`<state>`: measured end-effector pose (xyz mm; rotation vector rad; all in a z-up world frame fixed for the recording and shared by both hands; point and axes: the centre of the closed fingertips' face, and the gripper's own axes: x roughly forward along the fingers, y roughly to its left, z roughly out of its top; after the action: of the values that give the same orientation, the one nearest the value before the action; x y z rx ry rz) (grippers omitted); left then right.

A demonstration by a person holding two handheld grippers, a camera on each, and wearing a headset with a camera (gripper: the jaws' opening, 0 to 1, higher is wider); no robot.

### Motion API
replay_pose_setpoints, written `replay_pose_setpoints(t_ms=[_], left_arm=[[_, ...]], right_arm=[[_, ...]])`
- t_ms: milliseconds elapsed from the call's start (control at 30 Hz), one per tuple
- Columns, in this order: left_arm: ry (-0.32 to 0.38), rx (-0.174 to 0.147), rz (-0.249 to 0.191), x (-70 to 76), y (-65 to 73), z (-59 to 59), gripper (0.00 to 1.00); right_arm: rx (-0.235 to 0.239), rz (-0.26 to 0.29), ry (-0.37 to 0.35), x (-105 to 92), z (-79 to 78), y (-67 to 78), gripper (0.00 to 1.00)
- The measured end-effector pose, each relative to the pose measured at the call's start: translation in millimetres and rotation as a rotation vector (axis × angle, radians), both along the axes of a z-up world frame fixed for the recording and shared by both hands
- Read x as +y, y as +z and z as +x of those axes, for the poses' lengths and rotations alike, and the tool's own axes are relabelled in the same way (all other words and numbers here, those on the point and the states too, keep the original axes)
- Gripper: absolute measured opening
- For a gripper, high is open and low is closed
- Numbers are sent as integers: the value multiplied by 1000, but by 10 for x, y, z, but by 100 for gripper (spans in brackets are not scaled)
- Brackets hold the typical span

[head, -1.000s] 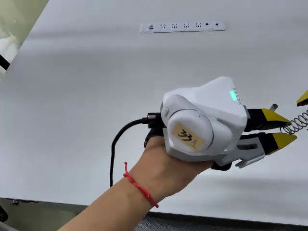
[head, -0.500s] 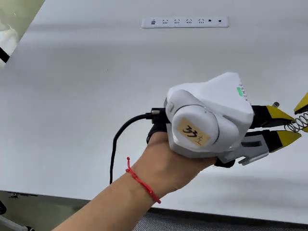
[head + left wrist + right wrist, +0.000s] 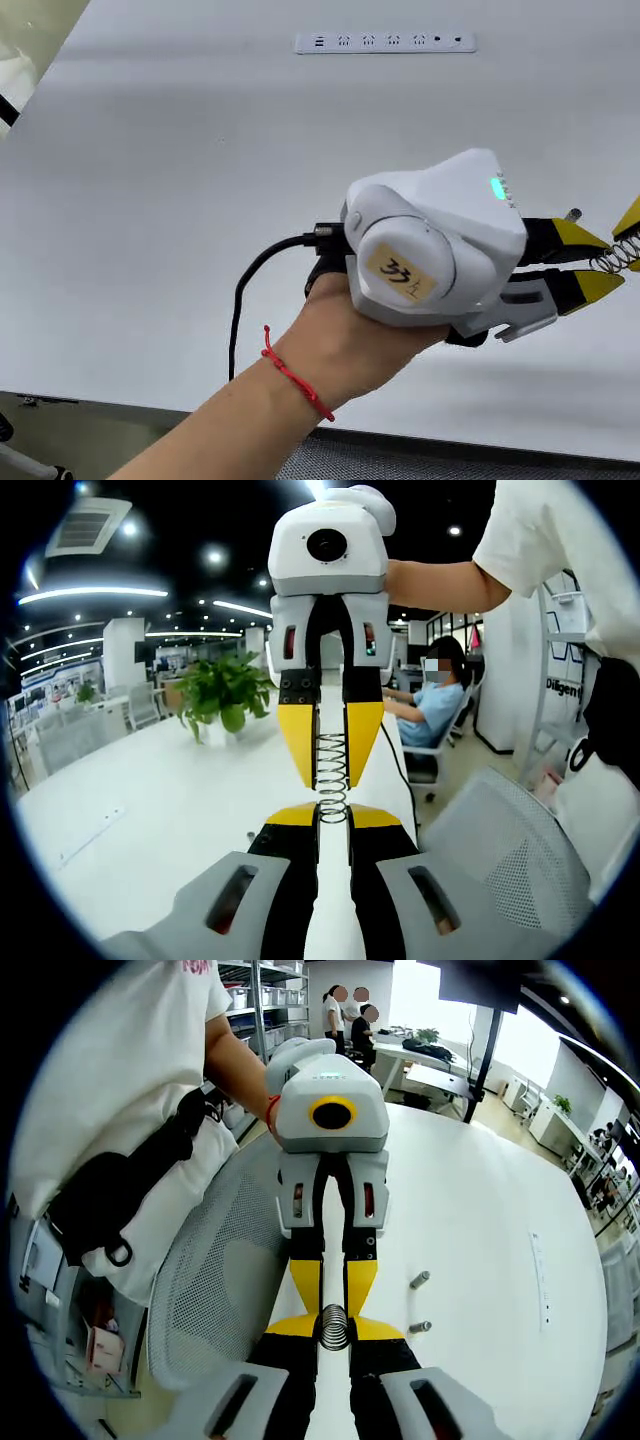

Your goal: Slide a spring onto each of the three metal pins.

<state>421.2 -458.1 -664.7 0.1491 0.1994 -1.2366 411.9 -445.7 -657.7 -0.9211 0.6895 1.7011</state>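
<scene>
Between left tongs (image 3: pixel 332 816) and right tongs (image 3: pixel 335 1330) a spring (image 3: pixel 331 768) spans, each pair pinching one end.

The left gripper (image 3: pixel 604 262) is cased in glossy white plastic; the spring (image 3: pixel 620 252) is wound from bright metal wire; the table (image 3: pixel 200 200) is finished matt.

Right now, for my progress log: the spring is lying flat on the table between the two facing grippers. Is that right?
Not quite. The spring is between the two facing grippers, but it is not lying on the table. It is held up in the air, pinched in the right gripper, with its other end reaching the left gripper. The left gripper view shows this.
</scene>
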Motion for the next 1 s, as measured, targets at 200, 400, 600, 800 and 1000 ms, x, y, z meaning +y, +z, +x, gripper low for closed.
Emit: replay_pose_setpoints(t_ms=[200, 400, 600, 800, 1000], left_arm=[[4, 2, -1, 2, -5, 5, 7], [-1, 5, 3, -3, -15, -6, 7], [1, 8, 7, 17, -25, -12, 7], [22, 15, 20, 106, -61, 9, 10], [55, 21, 29, 260, -92, 38, 13]], right_arm=[[-2, -2, -3, 2, 3, -5, 7], [-1, -11, -2, -7, -4, -22, 7], [2, -10, -8, -3, -3, -21, 7], [3, -8, -27, -24, 33, 7, 7], [-7, 4, -67, -76, 152, 60, 7]])
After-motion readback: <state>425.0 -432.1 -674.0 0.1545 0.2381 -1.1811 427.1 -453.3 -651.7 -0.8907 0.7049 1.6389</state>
